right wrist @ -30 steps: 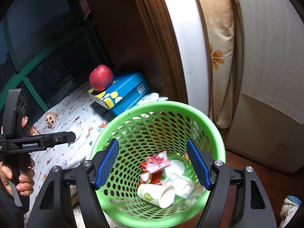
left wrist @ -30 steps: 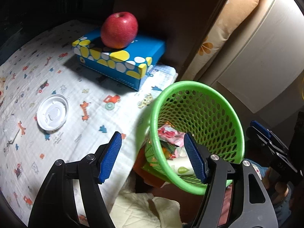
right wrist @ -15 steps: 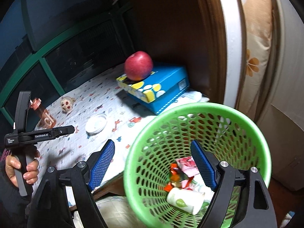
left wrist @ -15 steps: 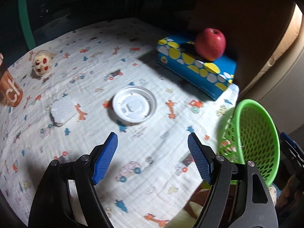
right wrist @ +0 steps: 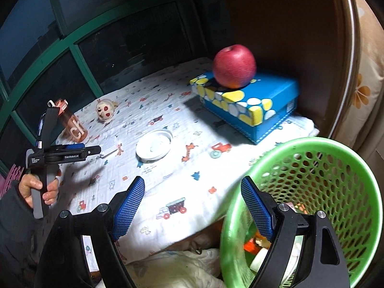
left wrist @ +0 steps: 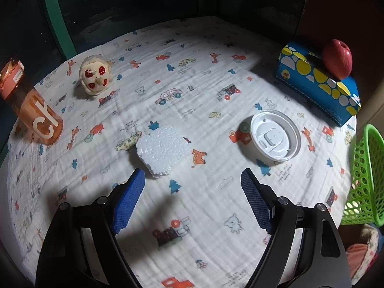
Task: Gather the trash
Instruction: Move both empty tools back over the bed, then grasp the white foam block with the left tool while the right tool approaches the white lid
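A white foam chunk (left wrist: 163, 151) lies on the printed cloth just beyond my left gripper (left wrist: 193, 177), close to its left fingertip. That gripper's jaws are opening and hold nothing. To the right of them a white plastic lid (left wrist: 274, 139) rests flat. The green mesh basket (left wrist: 367, 175) stands off the table's right edge. In the right wrist view my right gripper (right wrist: 193, 184) hangs open and empty over the table's near edge, its right finger in front of the basket (right wrist: 312, 192), which holds wrappers and a cup. A hand holds the left gripper (right wrist: 97, 149) above the cloth, left of the lid (right wrist: 154, 147).
A red apple (right wrist: 234, 66) sits on a blue spotted box (right wrist: 252, 103) at the back right, against a dark wooden panel. An orange bottle (left wrist: 36, 112) and a small plush toy (left wrist: 96, 78) stand at the far left. A green window frame (right wrist: 81, 60) runs behind the table.
The left gripper swung left from the basket over the table; the foam chunk now lies just ahead of it. The right gripper shifted left off the basket's middle. Both jaws widened.
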Tool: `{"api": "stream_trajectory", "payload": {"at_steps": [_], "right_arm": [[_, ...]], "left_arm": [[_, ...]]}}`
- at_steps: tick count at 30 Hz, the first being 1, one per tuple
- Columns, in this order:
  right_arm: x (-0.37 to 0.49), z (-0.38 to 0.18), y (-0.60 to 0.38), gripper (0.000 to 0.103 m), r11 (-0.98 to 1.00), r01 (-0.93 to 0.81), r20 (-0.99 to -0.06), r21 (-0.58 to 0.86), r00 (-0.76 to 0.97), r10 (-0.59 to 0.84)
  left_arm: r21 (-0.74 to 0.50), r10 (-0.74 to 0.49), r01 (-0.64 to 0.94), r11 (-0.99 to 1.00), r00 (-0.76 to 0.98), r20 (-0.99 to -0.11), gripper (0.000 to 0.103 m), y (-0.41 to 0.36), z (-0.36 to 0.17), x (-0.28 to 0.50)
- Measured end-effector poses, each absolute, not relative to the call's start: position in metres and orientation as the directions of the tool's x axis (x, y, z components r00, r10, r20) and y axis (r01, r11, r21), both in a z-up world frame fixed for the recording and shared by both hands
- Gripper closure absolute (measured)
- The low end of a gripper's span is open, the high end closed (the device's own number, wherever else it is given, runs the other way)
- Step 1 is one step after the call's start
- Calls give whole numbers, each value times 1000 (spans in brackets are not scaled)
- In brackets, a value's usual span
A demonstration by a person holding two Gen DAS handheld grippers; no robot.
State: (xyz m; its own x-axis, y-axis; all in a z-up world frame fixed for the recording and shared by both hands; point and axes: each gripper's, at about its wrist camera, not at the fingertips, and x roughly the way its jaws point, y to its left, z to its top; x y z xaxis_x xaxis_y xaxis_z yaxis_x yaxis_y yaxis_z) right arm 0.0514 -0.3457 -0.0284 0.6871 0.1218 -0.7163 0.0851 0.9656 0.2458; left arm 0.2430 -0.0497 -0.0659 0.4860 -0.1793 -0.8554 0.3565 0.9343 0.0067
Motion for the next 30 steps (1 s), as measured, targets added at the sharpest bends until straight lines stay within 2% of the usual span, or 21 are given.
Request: {"api": "stream_trajectory", "payload": {"at_steps": [5,11,30], "right_arm": [[74,-35,-330,23,969,60,-731,238,669,138],[99,-47,-317,23,968,44,-747,247,645,161],[163,-82,-285,23,973,-17,-801,229,565,198]], "left_arm": [[38,-174,402,915,477,-862,16,-39,-78,263],[40,-189,450,892,453,-871,14,-33,-94,281],[7,-229,520,854,388,-893,13,-31,-131,313]]}}
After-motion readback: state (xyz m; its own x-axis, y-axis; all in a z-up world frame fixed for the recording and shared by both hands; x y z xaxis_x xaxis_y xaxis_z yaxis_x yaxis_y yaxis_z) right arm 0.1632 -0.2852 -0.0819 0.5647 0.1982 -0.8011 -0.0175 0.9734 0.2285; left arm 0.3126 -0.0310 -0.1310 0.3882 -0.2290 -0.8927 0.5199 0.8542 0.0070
